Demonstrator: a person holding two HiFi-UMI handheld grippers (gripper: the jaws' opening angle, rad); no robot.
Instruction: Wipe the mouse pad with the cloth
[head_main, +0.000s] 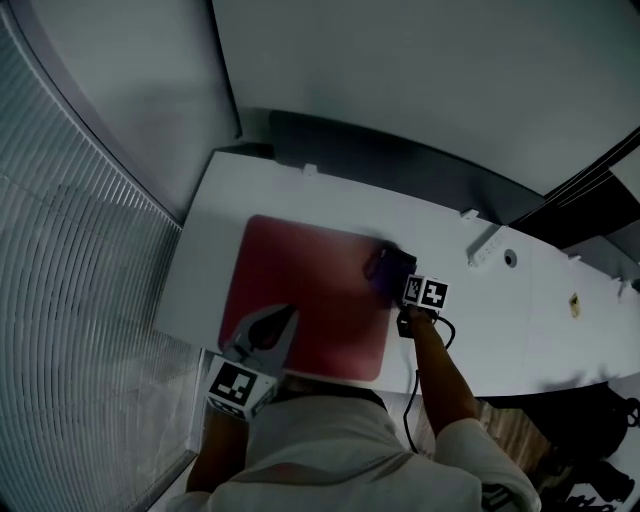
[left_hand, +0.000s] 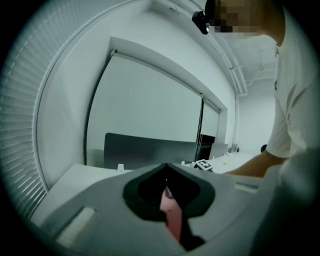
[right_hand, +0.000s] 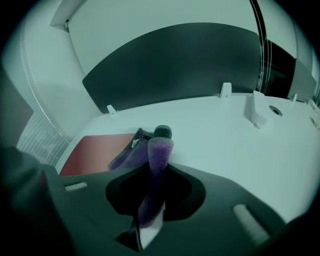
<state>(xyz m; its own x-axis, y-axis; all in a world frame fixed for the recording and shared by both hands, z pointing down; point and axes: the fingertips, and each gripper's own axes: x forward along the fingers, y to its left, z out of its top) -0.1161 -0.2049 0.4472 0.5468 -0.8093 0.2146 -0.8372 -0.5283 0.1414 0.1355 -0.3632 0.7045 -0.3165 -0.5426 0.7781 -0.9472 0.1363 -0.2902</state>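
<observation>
A red mouse pad (head_main: 300, 290) lies flat on the white desk (head_main: 500, 320). My right gripper (head_main: 388, 268) is at the pad's far right corner, shut on a purple cloth (head_main: 380, 265). In the right gripper view the cloth (right_hand: 154, 175) runs up between the jaws and bunches onto the mouse pad (right_hand: 95, 150) beside the gripper (right_hand: 159, 137). My left gripper (head_main: 283, 318) rests over the pad's near left part with its jaws together. In the left gripper view only a thin red strip shows in the slit of the gripper (left_hand: 167, 176).
A dark partition panel (head_main: 400, 165) runs along the desk's far edge. A white clip (head_main: 485, 246) and a round grommet (head_main: 510, 258) sit to the right of the pad. Window blinds (head_main: 80, 260) fill the left side. A black cable (head_main: 412, 400) hangs by the right arm.
</observation>
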